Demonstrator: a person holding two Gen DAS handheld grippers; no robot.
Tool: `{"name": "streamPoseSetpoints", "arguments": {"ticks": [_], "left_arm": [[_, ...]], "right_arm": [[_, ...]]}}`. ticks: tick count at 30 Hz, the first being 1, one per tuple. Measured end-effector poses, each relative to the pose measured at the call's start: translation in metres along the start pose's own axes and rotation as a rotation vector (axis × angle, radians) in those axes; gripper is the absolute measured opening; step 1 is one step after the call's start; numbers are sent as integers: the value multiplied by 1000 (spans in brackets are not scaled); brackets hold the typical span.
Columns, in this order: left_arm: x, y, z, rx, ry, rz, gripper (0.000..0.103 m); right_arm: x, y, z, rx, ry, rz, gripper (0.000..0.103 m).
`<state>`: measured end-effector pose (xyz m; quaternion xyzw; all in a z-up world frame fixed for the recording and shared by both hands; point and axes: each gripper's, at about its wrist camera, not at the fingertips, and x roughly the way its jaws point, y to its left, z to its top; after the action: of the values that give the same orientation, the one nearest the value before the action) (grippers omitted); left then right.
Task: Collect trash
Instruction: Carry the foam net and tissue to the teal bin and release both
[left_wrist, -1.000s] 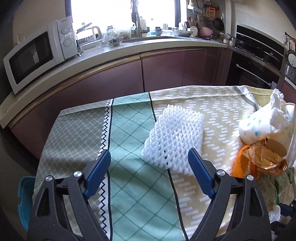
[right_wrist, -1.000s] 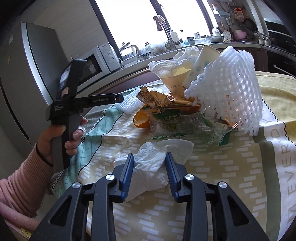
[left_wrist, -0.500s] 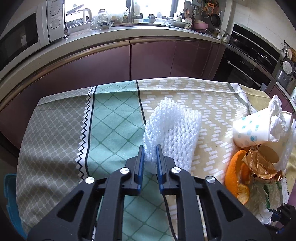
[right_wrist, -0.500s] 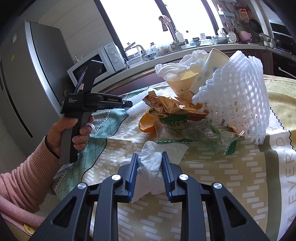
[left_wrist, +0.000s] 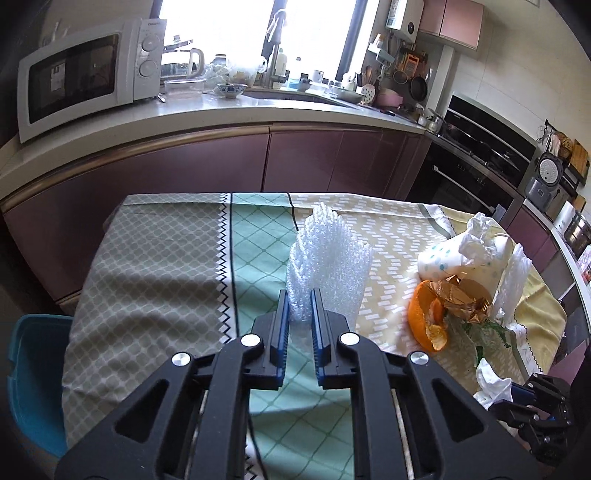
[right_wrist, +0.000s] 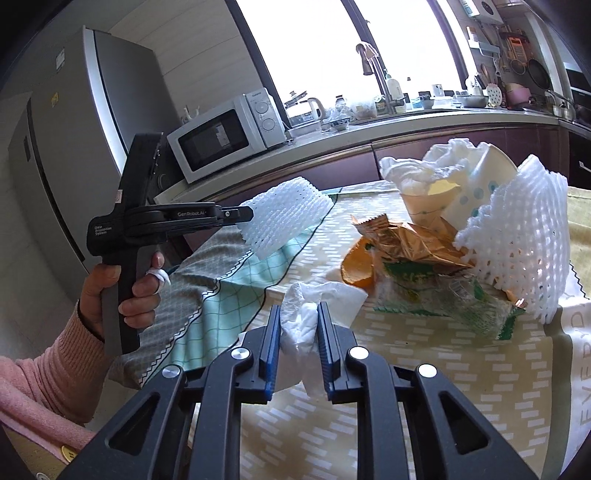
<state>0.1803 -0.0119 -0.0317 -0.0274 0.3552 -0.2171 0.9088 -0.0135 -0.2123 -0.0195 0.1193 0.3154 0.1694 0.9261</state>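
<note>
My left gripper (left_wrist: 297, 295) is shut on the near edge of a white foam net (left_wrist: 328, 258) and holds it up off the tablecloth; the right wrist view shows the foam net (right_wrist: 284, 218) hanging in the air from that left gripper (right_wrist: 245, 216). My right gripper (right_wrist: 298, 314) has its jaws closing, pads pressing a crumpled white tissue (right_wrist: 325, 295) low over the table. Behind it lies a pile: orange peel (right_wrist: 354, 269), gold wrapper (right_wrist: 406, 236), clear green-printed wrapper (right_wrist: 443, 299), a dotted paper cup (right_wrist: 476, 181) stuffed with tissue, and a second foam net (right_wrist: 517, 229).
A patterned cloth covers the table (left_wrist: 159, 266). A blue bin (left_wrist: 33, 376) stands on the floor off the table's left edge. Beyond run a counter with a microwave (left_wrist: 81, 77) and sink, an oven at right, and a fridge (right_wrist: 74, 147) at left.
The left gripper went from wide open to shut on the foam net and lifted it off the cloth. The right gripper's jaws narrowed on the tissue and rose slightly.
</note>
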Motion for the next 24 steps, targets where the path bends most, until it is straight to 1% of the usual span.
{"name": "streamPoseSetpoints", "arguments": {"ticks": [4, 8, 11, 15, 19, 24], "left_arm": [[-44, 20, -14, -8, -46, 24, 12], [-86, 54, -28, -38, -91, 59, 12], [-116, 82, -37, -65, -124, 116, 12], [-150, 121, -49, -106, -156, 216, 12], [-176, 170, -61, -171, -157, 307, 12], [-187, 223, -77, -243, -136, 397, 12]], "right_arm": [[8, 20, 11, -32, 1, 57, 18], [24, 49, 27, -79, 10, 139, 18], [42, 74, 40, -138, 26, 203, 18], [70, 113, 52, -201, 48, 293, 18], [101, 151, 66, -254, 72, 368, 18], [144, 196, 79, -293, 112, 434, 18]]}}
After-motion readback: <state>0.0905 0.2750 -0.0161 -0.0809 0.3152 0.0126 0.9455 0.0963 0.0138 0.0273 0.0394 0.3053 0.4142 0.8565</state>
